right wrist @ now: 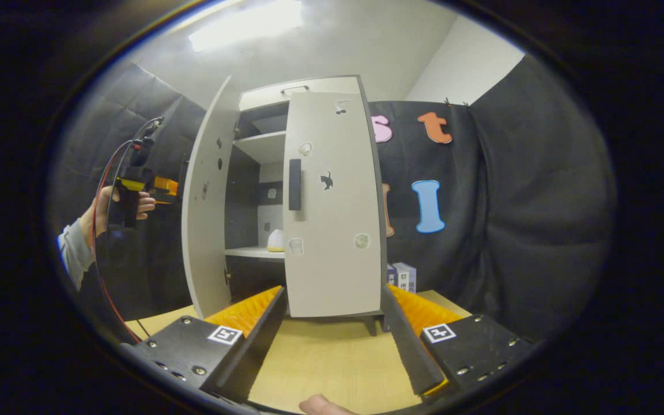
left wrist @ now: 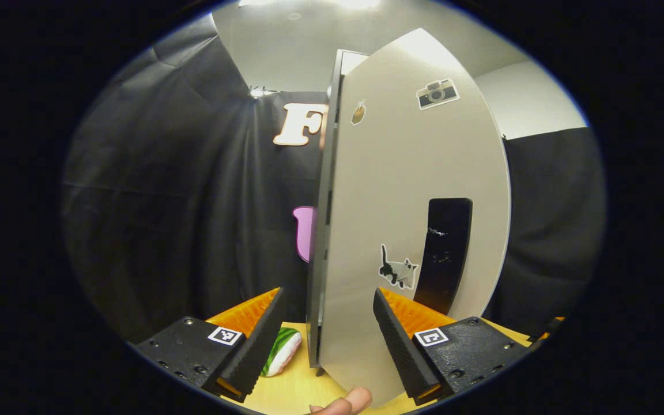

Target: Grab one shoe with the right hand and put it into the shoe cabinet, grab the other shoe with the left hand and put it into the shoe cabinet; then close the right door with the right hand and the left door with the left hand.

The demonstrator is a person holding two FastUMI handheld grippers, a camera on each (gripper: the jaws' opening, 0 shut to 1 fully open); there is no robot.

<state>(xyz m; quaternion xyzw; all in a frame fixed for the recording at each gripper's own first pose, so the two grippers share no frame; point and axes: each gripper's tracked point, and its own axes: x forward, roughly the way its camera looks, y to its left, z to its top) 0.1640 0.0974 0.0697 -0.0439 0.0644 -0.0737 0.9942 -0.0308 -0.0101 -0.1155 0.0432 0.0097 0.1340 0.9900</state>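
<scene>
The pale shoe cabinet (right wrist: 263, 92) stands on a wooden table. Its right door (right wrist: 332, 207), with a black handle (right wrist: 294, 184), covers the right half and looks closed or nearly so. The left door (right wrist: 208, 202) swings wide open. A white and yellow shoe (right wrist: 275, 239) rests on the middle shelf inside. My right gripper (right wrist: 333, 288) is open and holds nothing, a little way back from the right door. A hand holds my left gripper (right wrist: 165, 185) by the left door's outer face. In the left gripper view this gripper (left wrist: 327, 291) is open, with the left door (left wrist: 412, 190) and its black handle (left wrist: 444, 253) close ahead.
The wooden table (right wrist: 332, 357) spreads in front of the cabinet. Small boxes (right wrist: 401, 276) stand at the cabinet's right side. A green, white and pink soft thing (left wrist: 280, 351) lies on the table left of the door's edge. Black cloth walls close in all around.
</scene>
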